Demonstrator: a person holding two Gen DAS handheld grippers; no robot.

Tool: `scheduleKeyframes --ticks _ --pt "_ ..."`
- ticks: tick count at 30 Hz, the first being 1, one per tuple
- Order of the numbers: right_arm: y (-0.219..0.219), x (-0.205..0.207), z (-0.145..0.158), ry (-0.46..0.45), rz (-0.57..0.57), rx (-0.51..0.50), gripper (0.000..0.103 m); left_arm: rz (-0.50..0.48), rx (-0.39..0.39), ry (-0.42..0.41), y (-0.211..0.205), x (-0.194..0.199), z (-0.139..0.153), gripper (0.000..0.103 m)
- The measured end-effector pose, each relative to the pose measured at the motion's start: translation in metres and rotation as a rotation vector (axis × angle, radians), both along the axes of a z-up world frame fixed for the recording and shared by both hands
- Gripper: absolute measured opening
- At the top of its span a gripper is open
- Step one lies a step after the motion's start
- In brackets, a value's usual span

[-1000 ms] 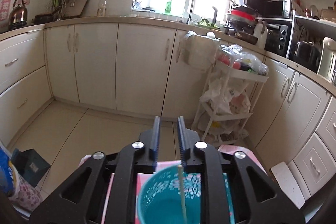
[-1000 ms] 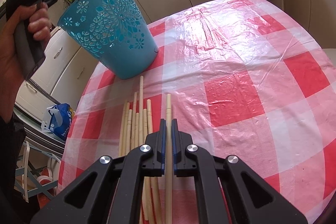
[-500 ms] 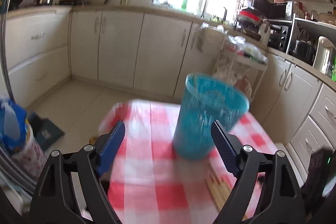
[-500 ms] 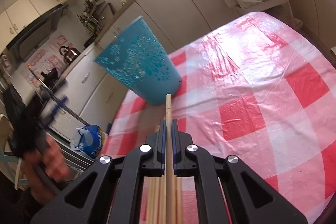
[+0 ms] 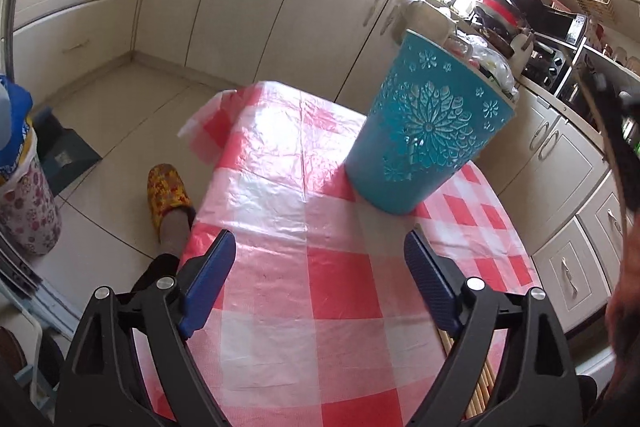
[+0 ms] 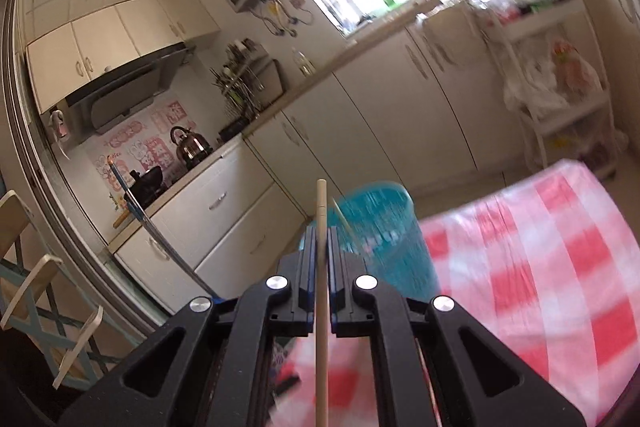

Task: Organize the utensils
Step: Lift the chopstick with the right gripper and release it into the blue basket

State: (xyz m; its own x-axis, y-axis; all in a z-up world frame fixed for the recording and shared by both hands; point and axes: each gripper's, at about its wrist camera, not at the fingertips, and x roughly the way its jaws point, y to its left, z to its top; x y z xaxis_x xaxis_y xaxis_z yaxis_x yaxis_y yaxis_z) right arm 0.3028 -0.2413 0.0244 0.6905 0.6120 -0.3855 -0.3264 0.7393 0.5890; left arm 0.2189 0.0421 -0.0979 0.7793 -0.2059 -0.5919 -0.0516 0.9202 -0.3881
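Gripping a single pale wooden chopstick [image 6: 321,291], the right claw [image 6: 321,247] is pinching it tight between its blue ribbed pads, with the round, smooth stick running lengthwise through the jaws and its blunt tip jutting out ahead of the fingertips. Just beyond and slightly right of that tip, a teal plastic bucket [image 6: 384,239] is standing on the bench [image 6: 560,267], blurred; a thin stick is leaning inside its rim. Glossy, wrinkled red-and-white checked plastic sheeting is covering the bench.

Left claw [image 5: 320,259] is hanging over the bench, angled downward, jaws spread wide after just opening, nothing between the blue pads. Ahead of it and toward its right finger, the bucket [image 5: 424,123] is sitting upright: tapered, wider at the rim, embossed with pierced flower and leaf relief. Under the right finger, near the bench edge, a bundle of wooden chopsticks [image 5: 480,383] is lying flat, mostly hidden by the claw body. At the far right edge of this view, a hand [image 5: 624,307] is showing, blurred.
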Motion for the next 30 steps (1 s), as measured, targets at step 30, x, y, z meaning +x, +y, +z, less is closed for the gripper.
scheduleKeyframes --ticks 30 --pt "0.049 0.053 -0.005 0.057 -0.063 -0.329 0.03 0.022 -0.102 0.004 0.017 0.006 -0.005 0.084"
